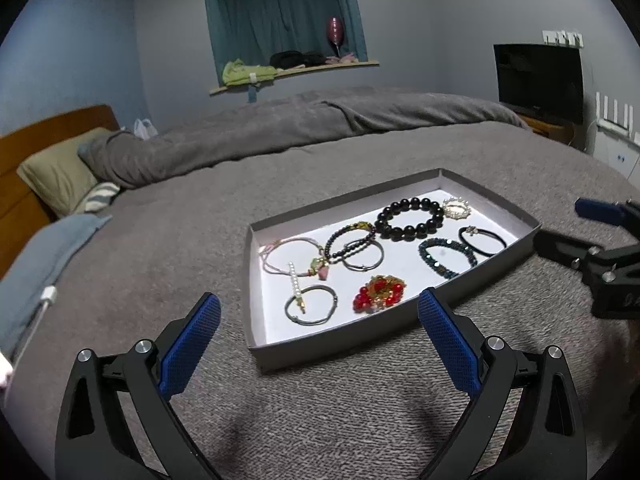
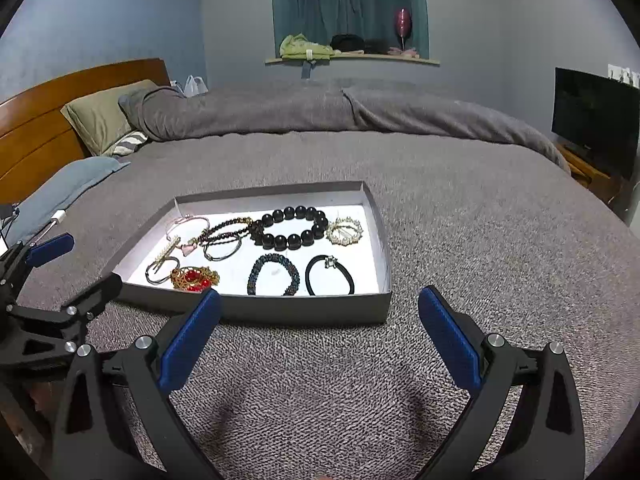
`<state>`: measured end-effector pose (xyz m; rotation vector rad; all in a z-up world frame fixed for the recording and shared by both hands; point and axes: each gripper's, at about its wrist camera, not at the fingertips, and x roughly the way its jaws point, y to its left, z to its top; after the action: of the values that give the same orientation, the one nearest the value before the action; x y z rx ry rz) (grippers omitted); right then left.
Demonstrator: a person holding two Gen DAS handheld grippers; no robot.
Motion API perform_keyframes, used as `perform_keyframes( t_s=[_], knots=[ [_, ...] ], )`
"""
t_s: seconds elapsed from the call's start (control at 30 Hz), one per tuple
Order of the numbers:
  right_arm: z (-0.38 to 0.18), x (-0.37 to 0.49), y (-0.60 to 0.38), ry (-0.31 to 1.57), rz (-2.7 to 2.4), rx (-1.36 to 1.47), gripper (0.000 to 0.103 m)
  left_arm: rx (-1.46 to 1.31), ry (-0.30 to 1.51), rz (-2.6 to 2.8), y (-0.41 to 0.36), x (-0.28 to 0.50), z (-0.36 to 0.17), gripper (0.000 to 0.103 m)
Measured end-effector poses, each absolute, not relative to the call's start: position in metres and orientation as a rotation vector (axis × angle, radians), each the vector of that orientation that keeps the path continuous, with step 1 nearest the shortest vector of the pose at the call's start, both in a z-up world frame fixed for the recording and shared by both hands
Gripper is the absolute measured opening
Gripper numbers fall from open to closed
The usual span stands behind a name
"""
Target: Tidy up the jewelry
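A shallow grey tray (image 1: 256,344) (image 2: 304,308) with a white floor lies on the grey bedspread. It holds several pieces: a black bead bracelet (image 1: 410,218) (image 2: 296,227), a teal bead bracelet (image 1: 447,258) (image 2: 273,274), a black hair tie (image 1: 482,241) (image 2: 330,276), a red and gold piece (image 1: 380,293) (image 2: 195,278), a pearl brooch (image 1: 456,207) (image 2: 344,231), and a pearl hair clip (image 1: 295,286) (image 2: 165,257). My left gripper (image 1: 319,308) hovers open just before the tray's near edge. My right gripper (image 2: 319,306) is open too, in front of the tray's right half.
The wide bed carries a rumpled grey duvet (image 2: 360,112) at the back and pillows (image 2: 100,116) by the wooden headboard (image 2: 48,112). A dark TV (image 2: 596,120) stands at the right. A white charging cable (image 2: 52,220) lies at the left on a blue cloth.
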<state>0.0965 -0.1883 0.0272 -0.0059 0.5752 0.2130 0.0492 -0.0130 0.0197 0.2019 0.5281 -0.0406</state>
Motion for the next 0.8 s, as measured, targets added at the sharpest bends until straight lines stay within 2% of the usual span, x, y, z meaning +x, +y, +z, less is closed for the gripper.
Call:
perform_keyframes(
  t_s=[0.8],
  knots=[
    [0.0266, 0.0938, -0.1847, 0.571, 0.223, -0.019, 0.098, 0.189, 0.515, -0.049, -0.0127, 0.0486, 0.0202, 0.098]
  ],
)
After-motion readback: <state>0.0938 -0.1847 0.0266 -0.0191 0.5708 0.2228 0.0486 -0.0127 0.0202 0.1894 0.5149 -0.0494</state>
